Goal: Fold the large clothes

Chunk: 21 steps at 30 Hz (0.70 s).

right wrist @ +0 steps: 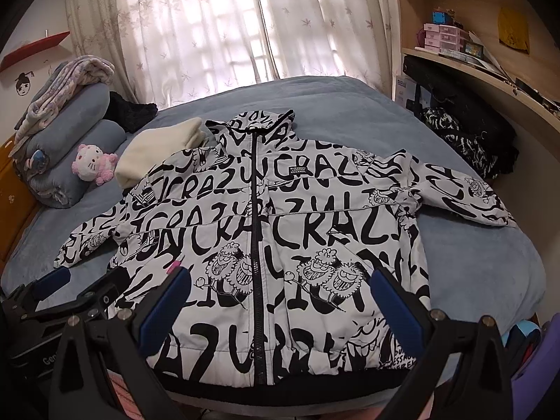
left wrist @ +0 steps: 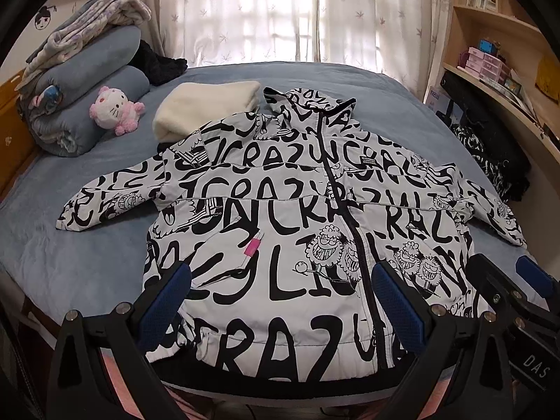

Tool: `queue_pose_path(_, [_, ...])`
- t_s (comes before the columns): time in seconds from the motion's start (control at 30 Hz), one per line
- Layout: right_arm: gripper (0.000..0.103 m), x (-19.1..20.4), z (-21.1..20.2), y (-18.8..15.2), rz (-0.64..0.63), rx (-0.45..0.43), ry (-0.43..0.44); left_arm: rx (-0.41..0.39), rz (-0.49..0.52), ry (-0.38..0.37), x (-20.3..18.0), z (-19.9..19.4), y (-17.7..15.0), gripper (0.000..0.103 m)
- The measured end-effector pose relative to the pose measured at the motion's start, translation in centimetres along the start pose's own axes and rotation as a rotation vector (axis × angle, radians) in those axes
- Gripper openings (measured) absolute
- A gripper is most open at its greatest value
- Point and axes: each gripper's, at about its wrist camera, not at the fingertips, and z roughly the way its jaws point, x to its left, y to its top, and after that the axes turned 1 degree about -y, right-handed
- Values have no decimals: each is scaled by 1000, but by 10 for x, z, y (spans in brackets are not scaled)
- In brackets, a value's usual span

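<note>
Both claws, left claw [left wrist: 280,294] and right claw [right wrist: 280,294], hover apart and empty above the graffiti-print jacket [left wrist: 280,217] spread zipped on the bed [left wrist: 87,245]; its slick, seemingly padded fabric may slip mid-fold.

jacket [left wrist: 280,217]: white, black lettering | bedsheet [left wrist: 87,245]: blue | plush [left wrist: 113,110]: pink-white

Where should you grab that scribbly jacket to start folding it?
Probably a sleeve cuff. The jacket lies flat, zipped, front up on the bed, sleeves spread sideways. The left gripper, jaws open, could reach out to its side and pinch the loose cuff edge there, then fold it inward.
</note>
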Motion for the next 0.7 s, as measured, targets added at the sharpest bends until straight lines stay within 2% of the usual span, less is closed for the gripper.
queue_pose_path(0.47, [103,-4,16,2,9,8,34,44,-37,-43,3,20,2,102])
queue_pose_path(0.7, [103,-9,21,7,-6,-5,52,38,-18,-27,-10,27,9,102])
